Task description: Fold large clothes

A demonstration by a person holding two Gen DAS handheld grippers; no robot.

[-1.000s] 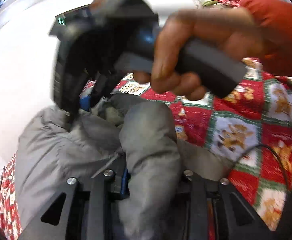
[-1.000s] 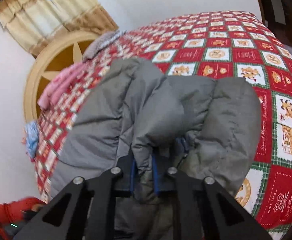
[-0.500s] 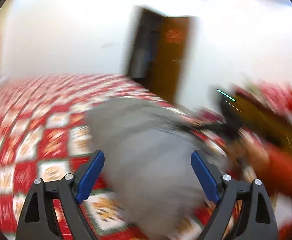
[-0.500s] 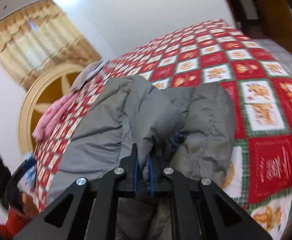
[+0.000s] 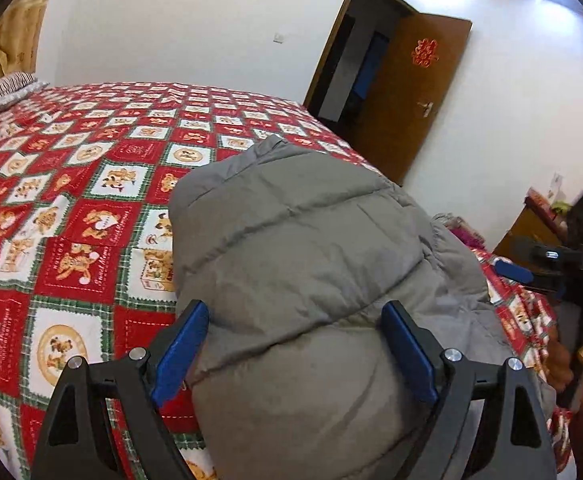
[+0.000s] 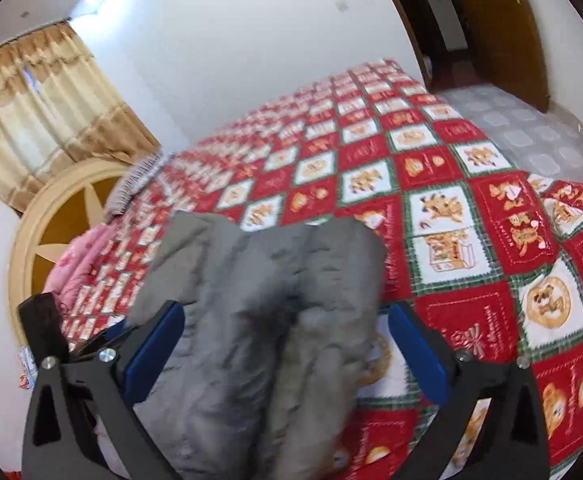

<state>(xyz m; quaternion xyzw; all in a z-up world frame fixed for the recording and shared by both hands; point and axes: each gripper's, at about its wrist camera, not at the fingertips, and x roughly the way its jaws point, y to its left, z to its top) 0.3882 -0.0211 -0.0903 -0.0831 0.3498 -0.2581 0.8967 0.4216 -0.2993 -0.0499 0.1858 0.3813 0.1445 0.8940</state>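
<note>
A grey padded jacket (image 5: 303,264) lies folded in a bundle on the bed's red patchwork quilt (image 5: 71,200). My left gripper (image 5: 293,354) is open, its blue pads wide apart on either side of the jacket's near end, holding nothing. The jacket also shows in the right wrist view (image 6: 259,320). My right gripper (image 6: 285,346) is open over the jacket's near part, its pads apart on either side of it. The right gripper also shows at the right edge of the left wrist view (image 5: 531,268).
A brown door (image 5: 411,96) stands open behind the bed. A wooden headboard (image 6: 47,232), pink bedding (image 6: 75,268) and a striped pillow (image 6: 131,184) lie at the bed's head. Curtains (image 6: 39,116) hang behind. A cabinet (image 5: 531,228) stands at the right.
Both grippers have let go of the jacket: the left opened first and swung round, the right opened just now. The jacket now rests folded on the quilt.
</note>
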